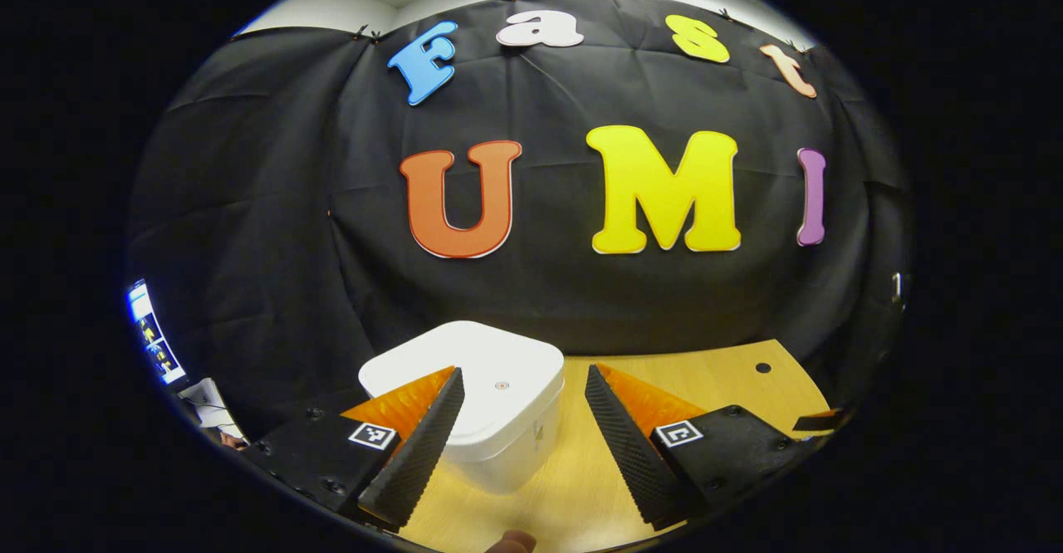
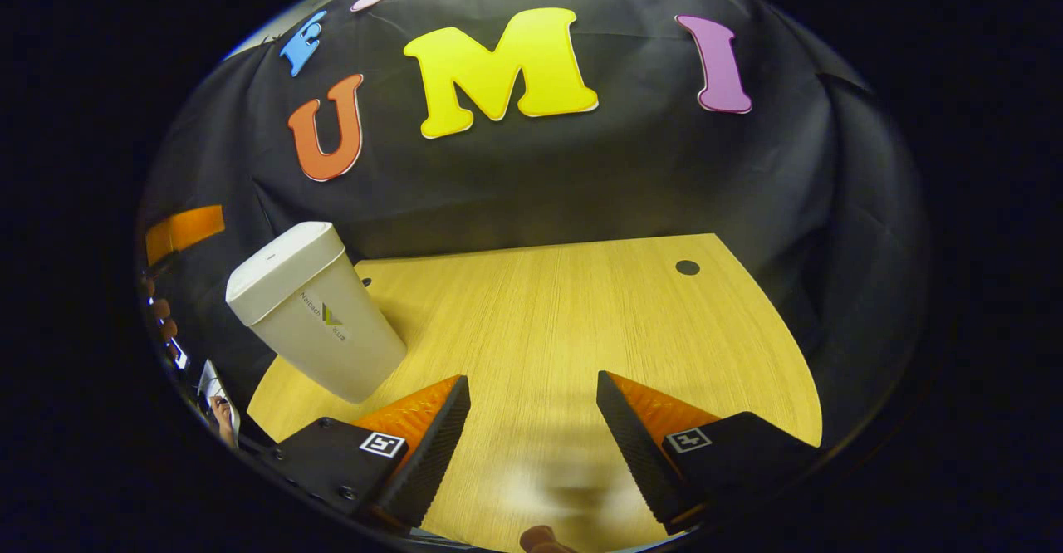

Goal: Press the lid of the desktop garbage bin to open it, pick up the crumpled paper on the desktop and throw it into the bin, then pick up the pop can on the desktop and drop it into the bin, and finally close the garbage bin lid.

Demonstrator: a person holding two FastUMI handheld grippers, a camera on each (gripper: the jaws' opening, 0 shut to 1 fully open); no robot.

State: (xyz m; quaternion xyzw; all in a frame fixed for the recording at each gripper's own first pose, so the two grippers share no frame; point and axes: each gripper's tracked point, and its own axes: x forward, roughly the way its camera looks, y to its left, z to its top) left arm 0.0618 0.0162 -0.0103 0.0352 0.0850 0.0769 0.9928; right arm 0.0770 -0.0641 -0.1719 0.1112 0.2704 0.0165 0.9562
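— Both fingers of the left gripper (image 1: pixel 519 387) sit lowest in the left gripper view, spread wide with nothing between them.

— And past them?

— A white bin (image 1: pixel 482 408) stands on the wooden surface (image 1: pixel 714 379), straight ahead and a little to the left. Its lid (image 1: pixel 473 366) is down flat, with a small round mark near the middle. The left finger's tip overlaps the lid's near edge; whether it touches, I cannot tell.

— What of the other hand?

— The right gripper (image 2: pixel 531 391) is likewise wide open and holds nothing, hanging over bare wood. In the right gripper view the bin (image 2: pixel 320 320) stands well off to the left, near the surface's (image 2: pixel 581 312) left edge, lid (image 2: pixel 282 266) closed, a label on its side.

— Anything else on the wood?

— A small dark hole (image 2: pixel 687 267) near the far right corner, close to the black cloth wall (image 2: pixel 581 179).
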